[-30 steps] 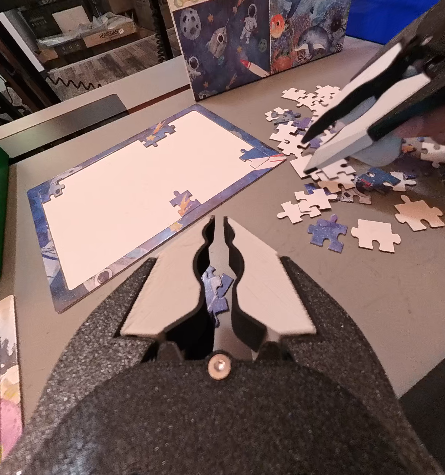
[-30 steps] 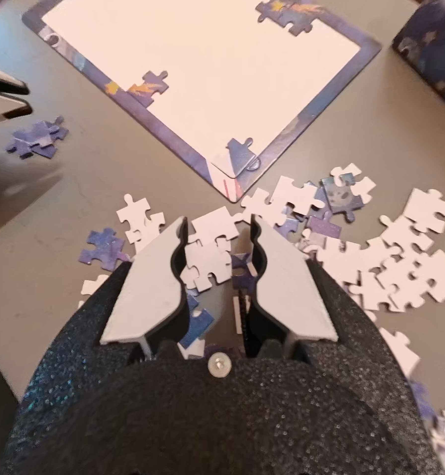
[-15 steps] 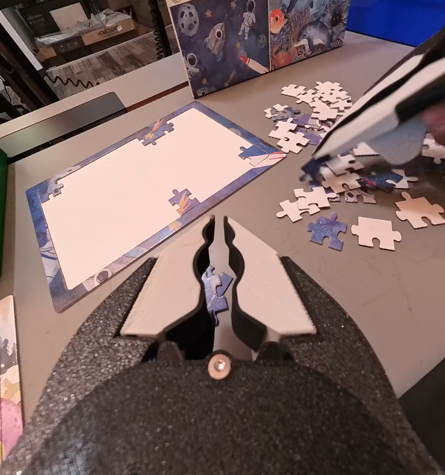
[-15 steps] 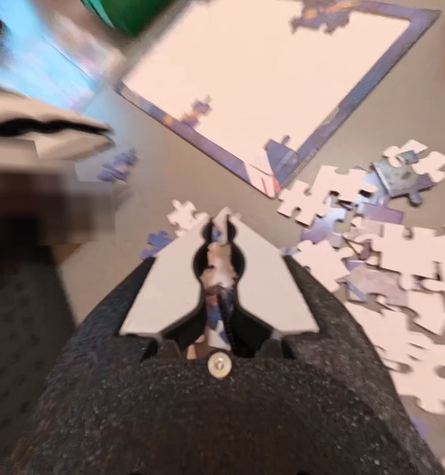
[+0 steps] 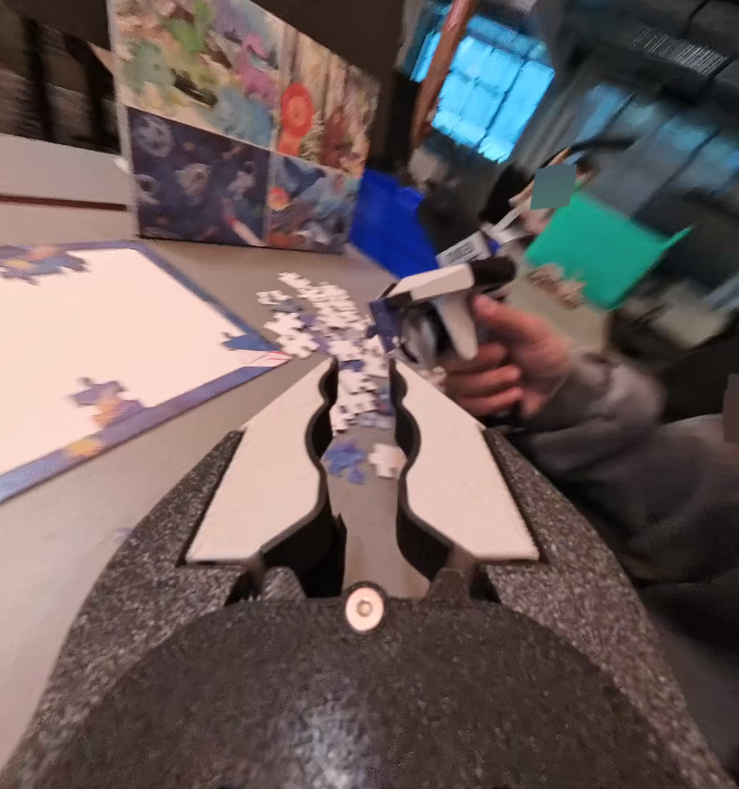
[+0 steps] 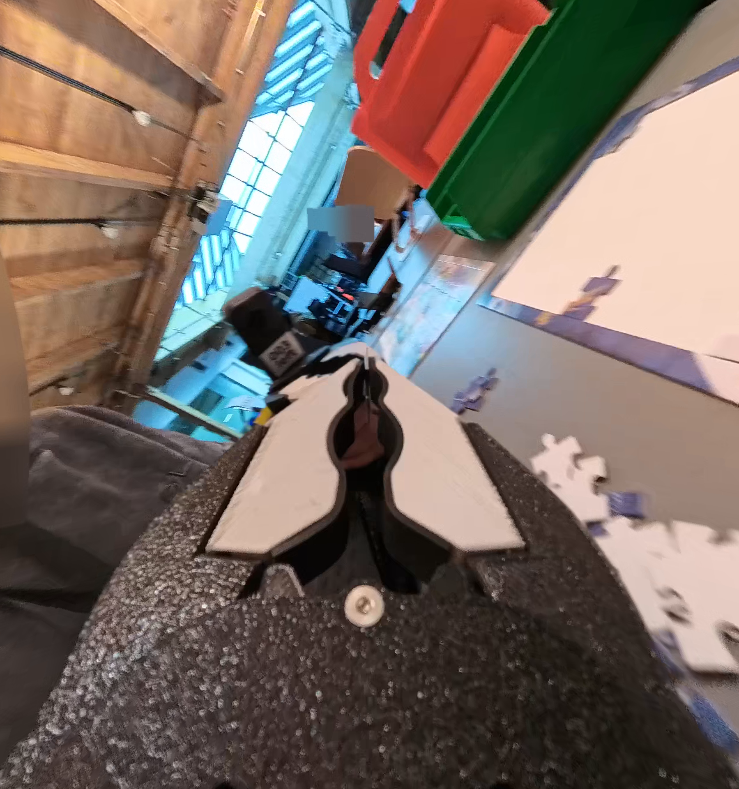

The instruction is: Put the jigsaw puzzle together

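My left gripper [image 5: 361,365] is open and empty, low over the grey table, and points at the pile of loose puzzle pieces [image 5: 316,307]. My right gripper [image 6: 365,365] is shut on a puzzle piece [image 6: 366,375], which I see edge-on between its pads. In the left wrist view the right gripper [image 5: 395,305] is rolled on its side above the pile and holds this blue piece [image 5: 382,324]. The puzzle frame board [image 5: 103,324] lies to the left with a few blue pieces seated along its border. It also shows in the right wrist view [image 6: 658,213].
The picture-covered puzzle box [image 5: 239,170] stands behind the board, with a blue bin [image 5: 384,222] beside it. A green bin [image 6: 551,128] and a red bin [image 6: 423,85] stand past the board's far end. Joined blue pieces [image 6: 474,390] lie apart on the table. A hand [image 5: 508,363] grips the right gripper. The grippers' ends are close to 5 cm from one another.
My right gripper closed on a piece in the pile, lifted it and rolled sideways. My left gripper swung right towards the pile and opened, leaving the blue pieces lying on the table.
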Action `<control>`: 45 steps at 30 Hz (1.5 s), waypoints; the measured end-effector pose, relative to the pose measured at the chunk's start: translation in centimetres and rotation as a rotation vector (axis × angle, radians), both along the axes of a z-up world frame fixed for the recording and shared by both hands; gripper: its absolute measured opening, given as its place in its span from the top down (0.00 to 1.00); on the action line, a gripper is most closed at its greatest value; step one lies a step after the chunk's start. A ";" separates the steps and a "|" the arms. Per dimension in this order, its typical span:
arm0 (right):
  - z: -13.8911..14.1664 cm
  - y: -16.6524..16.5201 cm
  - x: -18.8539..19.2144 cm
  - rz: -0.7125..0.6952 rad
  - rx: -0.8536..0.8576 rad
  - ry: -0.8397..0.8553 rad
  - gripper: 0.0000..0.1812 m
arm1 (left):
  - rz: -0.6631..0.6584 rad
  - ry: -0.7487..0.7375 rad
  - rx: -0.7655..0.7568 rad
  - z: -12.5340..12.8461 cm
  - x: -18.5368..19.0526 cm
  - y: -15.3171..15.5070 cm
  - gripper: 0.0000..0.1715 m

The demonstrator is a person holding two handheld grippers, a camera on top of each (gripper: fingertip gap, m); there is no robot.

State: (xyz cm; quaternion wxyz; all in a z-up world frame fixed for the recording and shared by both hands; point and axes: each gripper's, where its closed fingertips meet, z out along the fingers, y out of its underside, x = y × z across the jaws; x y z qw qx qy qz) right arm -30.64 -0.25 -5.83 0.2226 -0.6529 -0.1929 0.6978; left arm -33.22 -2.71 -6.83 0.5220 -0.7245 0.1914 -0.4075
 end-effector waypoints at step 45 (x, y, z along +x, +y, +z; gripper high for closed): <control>0.3 -3.4 -2.6 0.139 0.042 0.011 0.99 | -0.262 -0.357 -0.247 1.2 0.0 -1.6 0.99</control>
